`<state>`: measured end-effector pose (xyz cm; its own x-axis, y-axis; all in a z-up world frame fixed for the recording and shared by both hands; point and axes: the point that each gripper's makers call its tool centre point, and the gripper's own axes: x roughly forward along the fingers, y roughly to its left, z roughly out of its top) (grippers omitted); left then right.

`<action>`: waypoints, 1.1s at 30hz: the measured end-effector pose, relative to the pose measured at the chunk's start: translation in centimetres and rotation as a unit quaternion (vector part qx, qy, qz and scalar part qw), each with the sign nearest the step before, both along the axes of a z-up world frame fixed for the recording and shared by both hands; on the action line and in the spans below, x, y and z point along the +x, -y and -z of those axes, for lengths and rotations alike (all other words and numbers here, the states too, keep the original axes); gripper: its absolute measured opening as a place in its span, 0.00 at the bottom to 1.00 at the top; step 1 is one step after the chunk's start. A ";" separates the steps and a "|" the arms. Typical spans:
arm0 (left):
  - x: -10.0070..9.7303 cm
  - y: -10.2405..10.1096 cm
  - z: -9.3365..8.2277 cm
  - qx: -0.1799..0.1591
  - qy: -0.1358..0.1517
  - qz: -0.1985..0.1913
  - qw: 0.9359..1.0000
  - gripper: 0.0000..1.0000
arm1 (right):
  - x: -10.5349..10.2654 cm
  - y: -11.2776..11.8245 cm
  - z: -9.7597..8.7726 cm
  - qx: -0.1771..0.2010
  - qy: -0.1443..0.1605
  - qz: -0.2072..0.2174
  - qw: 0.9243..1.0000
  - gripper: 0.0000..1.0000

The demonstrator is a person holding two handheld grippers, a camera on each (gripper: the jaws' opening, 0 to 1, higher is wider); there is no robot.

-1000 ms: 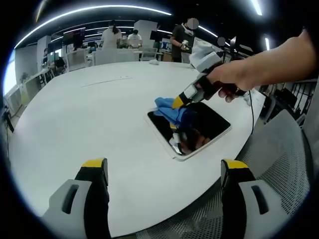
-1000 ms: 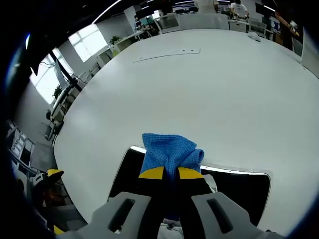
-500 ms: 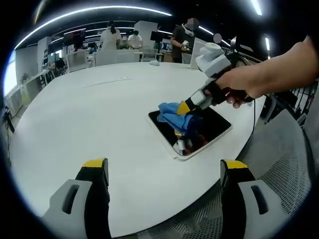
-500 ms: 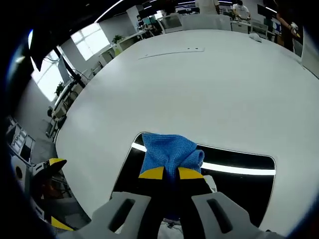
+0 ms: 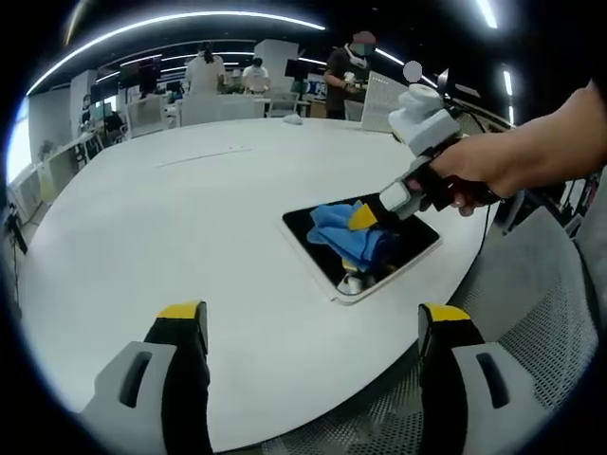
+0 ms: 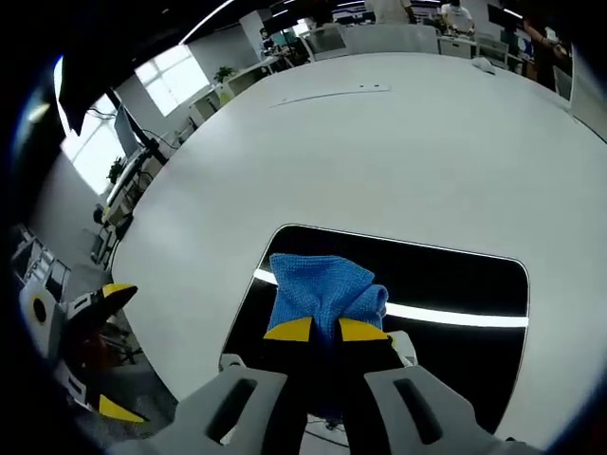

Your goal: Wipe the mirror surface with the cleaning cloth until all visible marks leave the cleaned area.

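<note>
On white table (image 5: 142,227): one mirror (image 6: 455,284) | right gripper (image 6: 324,330) fingers clamped on one blue cloth (image 6: 318,284) | left gripper (image 5: 313,327) fingers apart

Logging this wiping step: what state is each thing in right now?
Mirror: lying flat on the white table, dark, reflecting a light strip.
Cleaning cloth: bunched, pinched in the right gripper, lying on the mirror.
Right gripper: shut on the cloth.
Left gripper: open, holding nothing, above the table edge.

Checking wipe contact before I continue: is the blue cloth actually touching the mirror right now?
Touching. In the left gripper view the blue cloth lies flat on the mirror with no gap, clamped in the right gripper.
</note>
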<state>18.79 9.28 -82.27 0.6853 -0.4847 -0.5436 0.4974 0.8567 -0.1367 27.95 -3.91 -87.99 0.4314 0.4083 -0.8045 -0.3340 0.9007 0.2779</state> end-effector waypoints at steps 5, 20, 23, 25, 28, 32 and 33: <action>0.0 0.0 0.0 0.000 0.001 0.001 1.000 0.91 | -0.6 0.0 0.2 0.003 0.000 0.002 1.000 0.03; 0.0 -0.1 0.1 0.000 0.001 -0.001 1.000 0.90 | -2.8 0.0 0.2 0.011 -0.002 0.004 1.000 0.03; 0.1 -0.2 0.2 0.000 0.000 0.000 1.000 0.90 | -3.2 0.1 0.3 0.012 -0.003 0.003 1.000 0.03; 0.0 -0.1 0.1 0.001 0.000 0.000 1.000 0.90 | -3.5 0.2 0.2 0.013 -0.003 0.002 1.000 0.03; -0.1 0.0 0.1 0.002 -0.001 -0.001 1.000 0.90 | -3.8 0.3 0.2 0.014 -0.004 0.001 1.000 0.03; -0.1 0.0 0.0 0.004 -0.001 -0.001 1.000 0.90 | -4.3 0.4 0.1 0.013 -0.005 -0.001 1.000 0.03; -0.2 0.1 -0.1 0.005 -0.002 -0.001 1.000 0.90 | -4.4 0.4 0.1 0.013 -0.006 0.000 1.000 0.03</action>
